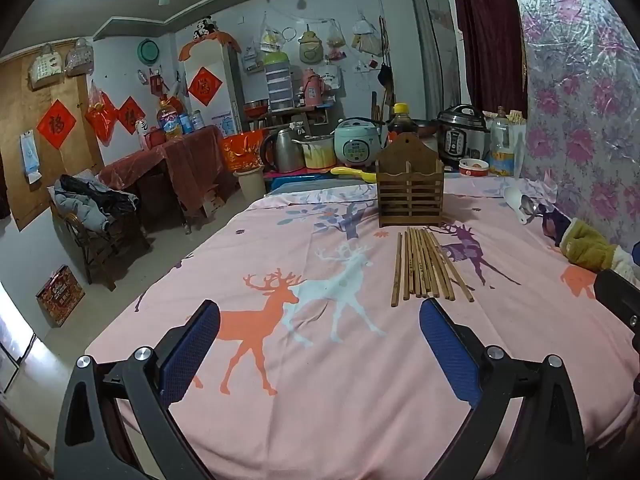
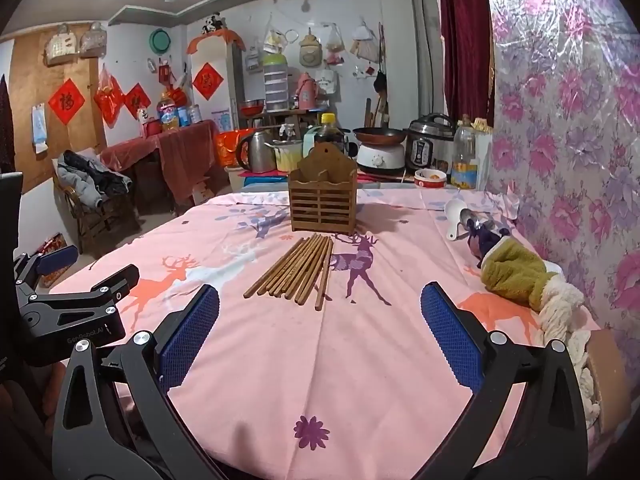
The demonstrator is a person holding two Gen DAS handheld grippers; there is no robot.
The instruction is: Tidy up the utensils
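Note:
Several brown wooden chopsticks [image 1: 426, 266] [image 2: 298, 272] lie side by side on the pink deer-print cloth [image 1: 320, 360] [image 2: 320, 360]. Just behind them stands an empty slatted wooden utensil holder [image 1: 410, 188] [image 2: 323, 196]. My left gripper [image 1: 320, 328] is open above the cloth, short of the near ends of the chopsticks, nothing between its blue pads. My right gripper [image 2: 320, 312] is open too, nothing in it, with the chopsticks just ahead. The left gripper [image 2: 76, 276] also shows at the left edge of the right wrist view.
A white spoon and a metal utensil [image 1: 524, 206] [image 2: 464, 218] lie at the right by the floral wall, next to a crumpled olive and cream cloth [image 1: 588, 250] [image 2: 520, 276]. Cookers, a kettle, bottles and a bowl crowd the far end behind the holder.

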